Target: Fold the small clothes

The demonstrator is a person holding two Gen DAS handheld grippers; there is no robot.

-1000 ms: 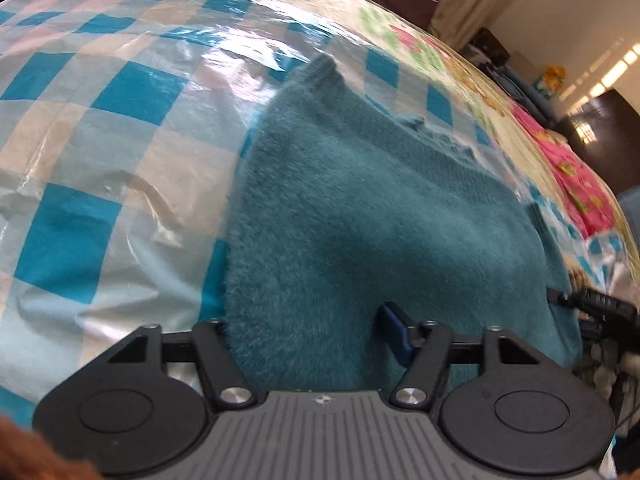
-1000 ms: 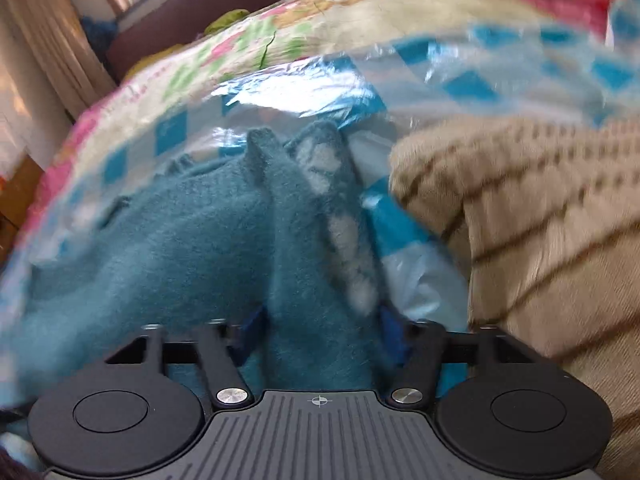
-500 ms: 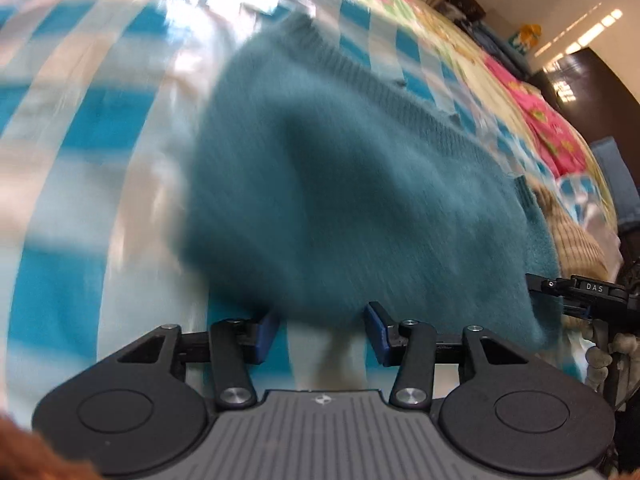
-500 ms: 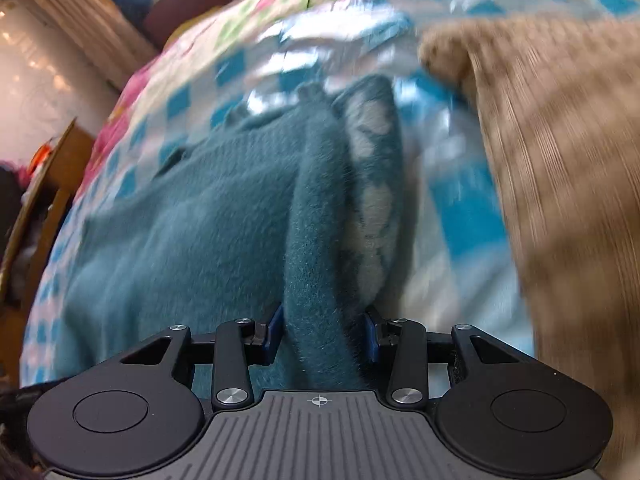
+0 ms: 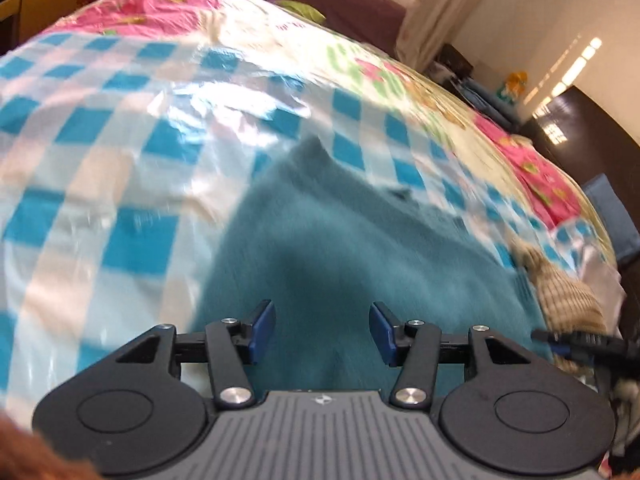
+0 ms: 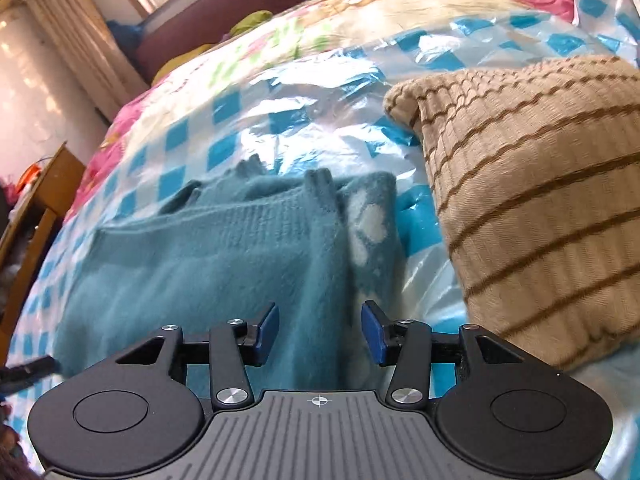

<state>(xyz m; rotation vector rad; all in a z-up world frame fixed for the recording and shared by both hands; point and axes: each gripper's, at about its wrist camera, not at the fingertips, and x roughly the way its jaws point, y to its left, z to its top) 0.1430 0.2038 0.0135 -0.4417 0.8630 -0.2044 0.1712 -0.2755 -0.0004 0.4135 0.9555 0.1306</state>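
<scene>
teal sweater [image 6: 208,264] lies folded on the plastic-covered bed [image 5: 120,152], just beside the striped beige knit [image 6: 532,208]. both grippers have just let go: left gripper [image 5: 322,330] and right gripper [image 6: 320,330] fingers spread, jaws just opening, nothing pinched. fold looks placed; next probably another fold or smoothing.

Folded fuzzy teal sweater [image 6: 224,264] on checkered sheet [image 6: 224,104]

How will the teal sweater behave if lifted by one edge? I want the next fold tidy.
The teal sweater is fuzzy knit lying in soft folds, so it will probably droop. It rests on a glossy checked plastic sheet, so pushing may slide it.
</scene>
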